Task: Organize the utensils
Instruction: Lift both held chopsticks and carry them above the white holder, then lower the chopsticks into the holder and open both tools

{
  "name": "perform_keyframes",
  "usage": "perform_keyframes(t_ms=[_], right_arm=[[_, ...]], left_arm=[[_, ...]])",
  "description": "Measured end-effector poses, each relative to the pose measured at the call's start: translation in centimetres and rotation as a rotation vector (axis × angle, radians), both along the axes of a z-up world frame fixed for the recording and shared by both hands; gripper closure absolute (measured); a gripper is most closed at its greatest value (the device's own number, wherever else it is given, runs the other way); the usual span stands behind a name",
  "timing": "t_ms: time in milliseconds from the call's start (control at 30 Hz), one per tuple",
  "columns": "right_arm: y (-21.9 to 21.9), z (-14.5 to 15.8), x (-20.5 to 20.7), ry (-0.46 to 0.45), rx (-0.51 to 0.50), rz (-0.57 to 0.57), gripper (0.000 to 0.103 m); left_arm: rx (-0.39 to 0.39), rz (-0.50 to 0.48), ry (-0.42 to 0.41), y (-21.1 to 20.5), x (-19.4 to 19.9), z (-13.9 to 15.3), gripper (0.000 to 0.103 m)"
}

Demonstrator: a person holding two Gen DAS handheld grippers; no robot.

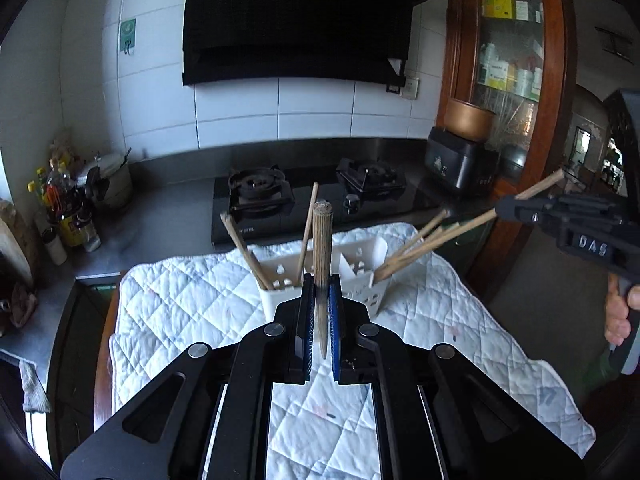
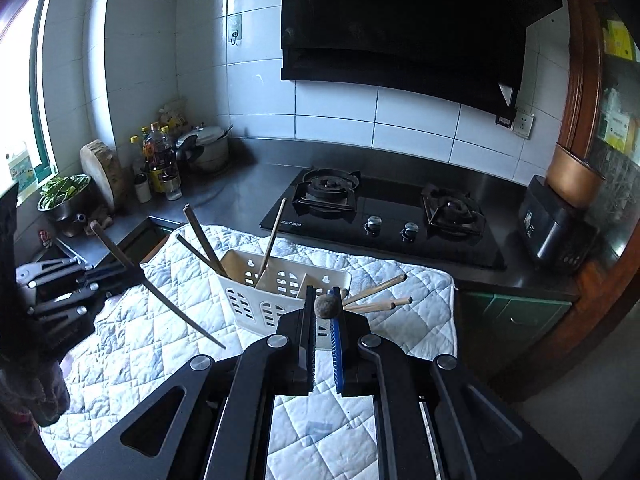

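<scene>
A white slotted utensil holder (image 1: 324, 276) (image 2: 280, 292) stands on a white quilted cloth (image 1: 192, 304) (image 2: 132, 344), with several wooden chopsticks leaning in both its compartments. My left gripper (image 1: 321, 284) is shut on a wooden chopstick (image 1: 322, 248), held upright just in front of the holder; it also shows at the left of the right wrist view (image 2: 100, 276). My right gripper (image 2: 324, 300) is shut on another wooden chopstick (image 2: 327, 306), seen end-on over the holder's right side. In the left wrist view the right gripper (image 1: 508, 206) holds that chopstick (image 1: 460, 232) slanting down into the right compartment.
A black two-burner gas hob (image 2: 384, 216) lies behind the cloth, under a range hood (image 2: 400, 40). Bottles (image 2: 160, 160), a pot (image 2: 208, 148) and a bowl of greens (image 2: 64, 196) stand at the left. A black cooker (image 2: 556, 232) sits at the right.
</scene>
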State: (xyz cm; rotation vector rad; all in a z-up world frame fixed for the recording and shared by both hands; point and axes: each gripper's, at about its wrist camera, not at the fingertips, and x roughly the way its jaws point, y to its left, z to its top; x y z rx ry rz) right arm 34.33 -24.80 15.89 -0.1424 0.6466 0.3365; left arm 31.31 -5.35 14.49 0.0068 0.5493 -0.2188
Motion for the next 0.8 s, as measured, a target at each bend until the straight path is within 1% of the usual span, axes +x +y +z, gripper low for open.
perform_keyframes(t_ms=[100, 167, 333, 400, 467, 633, 800], right_arm=[[0.3, -0.4, 1.7, 0.034, 0.000, 0.012, 0.096], [0.8, -0.9, 2.8, 0.049, -0.027, 0.013, 0.096], [1.6, -2.7, 4.7, 0.084, -0.059, 0.019, 0.096], [1.9, -3.5, 5.2, 0.095, -0.070, 0.022, 0.096], [1.9, -4.2, 5.6, 0.108, -0.075, 0.027, 0.096], [2.3, -5.3, 6.3, 0.134, -0.088, 0.032, 0.096], [2.7, -5.7, 6.9, 0.144, -0.099, 0.040, 0.096]], left_arm=[[-0.003, 0.019, -0.036, 0.0, 1.3, 2.2, 0.097], [-0.002, 0.032, -0.058, 0.1, 2.3, 3.3, 0.097], [0.021, 0.071, -0.090, 0.1, 4.6, 4.3, 0.097], [0.027, 0.087, -0.096, 0.2, 5.5, 4.2, 0.097], [0.024, 0.105, -0.083, 0.4, 6.6, 3.7, 0.097], [-0.009, 0.115, -0.014, 1.5, 9.0, 1.8, 0.097], [-0.032, 0.107, 0.051, 1.9, 10.5, -0.2, 0.097]])
